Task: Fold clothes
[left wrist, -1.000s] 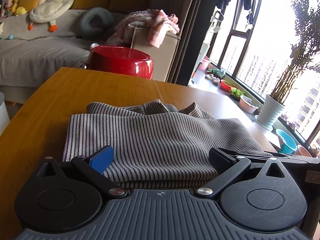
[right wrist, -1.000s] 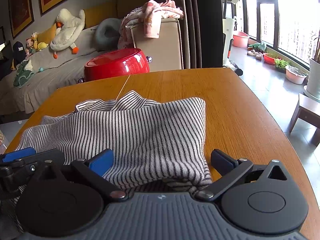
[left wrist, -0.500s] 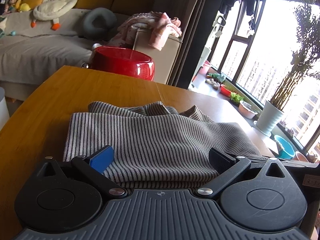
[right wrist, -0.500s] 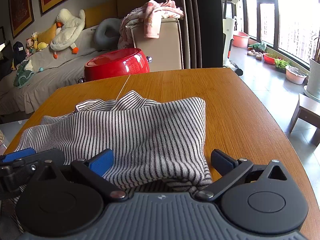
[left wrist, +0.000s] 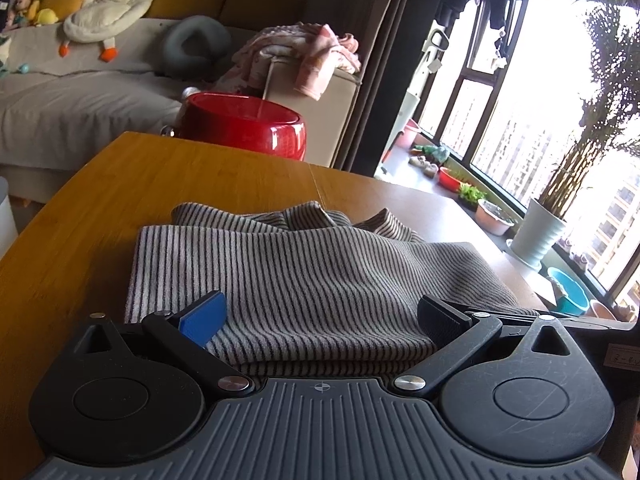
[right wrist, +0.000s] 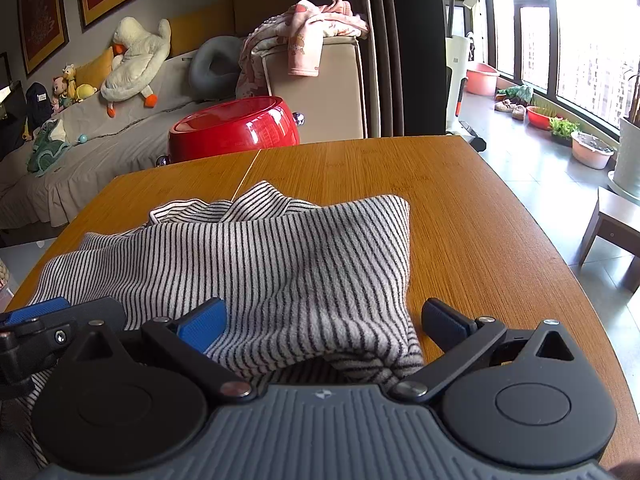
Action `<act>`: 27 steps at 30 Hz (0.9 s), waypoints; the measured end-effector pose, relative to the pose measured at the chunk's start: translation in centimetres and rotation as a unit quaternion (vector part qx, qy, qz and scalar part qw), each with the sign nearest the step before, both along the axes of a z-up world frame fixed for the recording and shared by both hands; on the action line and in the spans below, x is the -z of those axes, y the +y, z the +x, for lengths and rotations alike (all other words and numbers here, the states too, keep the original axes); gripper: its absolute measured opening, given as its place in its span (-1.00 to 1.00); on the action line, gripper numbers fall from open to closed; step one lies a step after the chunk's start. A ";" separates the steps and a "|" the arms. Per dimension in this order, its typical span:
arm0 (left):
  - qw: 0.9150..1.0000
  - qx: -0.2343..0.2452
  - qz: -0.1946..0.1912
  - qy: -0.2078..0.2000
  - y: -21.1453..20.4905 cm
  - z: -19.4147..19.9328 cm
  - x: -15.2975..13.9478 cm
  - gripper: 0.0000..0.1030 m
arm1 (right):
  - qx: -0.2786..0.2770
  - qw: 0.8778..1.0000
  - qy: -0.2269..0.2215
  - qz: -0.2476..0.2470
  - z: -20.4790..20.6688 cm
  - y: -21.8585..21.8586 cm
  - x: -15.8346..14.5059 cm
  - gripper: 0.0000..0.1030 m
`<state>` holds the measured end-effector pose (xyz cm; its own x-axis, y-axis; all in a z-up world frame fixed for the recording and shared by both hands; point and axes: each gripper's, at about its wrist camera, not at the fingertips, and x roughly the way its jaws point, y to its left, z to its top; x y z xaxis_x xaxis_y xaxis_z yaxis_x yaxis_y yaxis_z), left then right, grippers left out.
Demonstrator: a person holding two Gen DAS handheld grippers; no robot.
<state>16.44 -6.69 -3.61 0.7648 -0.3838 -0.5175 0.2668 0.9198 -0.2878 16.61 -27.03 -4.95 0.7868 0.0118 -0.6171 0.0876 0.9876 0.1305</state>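
Both grippers sit low at the table's near edge, side by side. Left gripper [left wrist: 322, 320] has its fingers spread wide over the near fold of the striped garment [left wrist: 312, 280], gripping nothing. Right gripper [right wrist: 324, 320] is spread just as wide, straddling the garment's right corner, which bunches up between its fingers unclamped. That garment lies folded on the wooden table [right wrist: 460, 208], a rumpled layer poking out at its far side. Beyond the table stands a glossy red tub [right wrist: 236, 128], then a grey sofa [left wrist: 72, 108] with a plush duck [right wrist: 132, 64].
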 end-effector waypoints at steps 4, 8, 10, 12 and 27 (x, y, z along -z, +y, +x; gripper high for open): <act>1.000 0.000 -0.001 0.000 -0.1 0.0 0.0 1.00 | 0.000 1.000 0.000 -0.001 0.1 0.0 0.1 1.00; 1.000 0.001 0.005 0.001 -0.3 0.0 0.0 1.00 | 0.001 1.000 -0.001 -0.001 -0.1 -0.1 0.3 1.00; 1.000 0.008 0.009 0.001 -0.5 -0.1 0.0 1.00 | 0.005 1.000 0.000 -0.003 -0.4 -0.2 0.3 1.00; 1.000 0.020 0.008 0.001 -1.0 -0.3 0.0 1.00 | 0.016 1.000 0.000 -0.004 -1.0 -0.5 0.3 1.00; 0.999 0.029 0.014 -0.002 -2.8 -0.8 0.0 1.00 | 0.047 0.999 -0.002 -0.004 -3.2 -2.2 0.5 1.00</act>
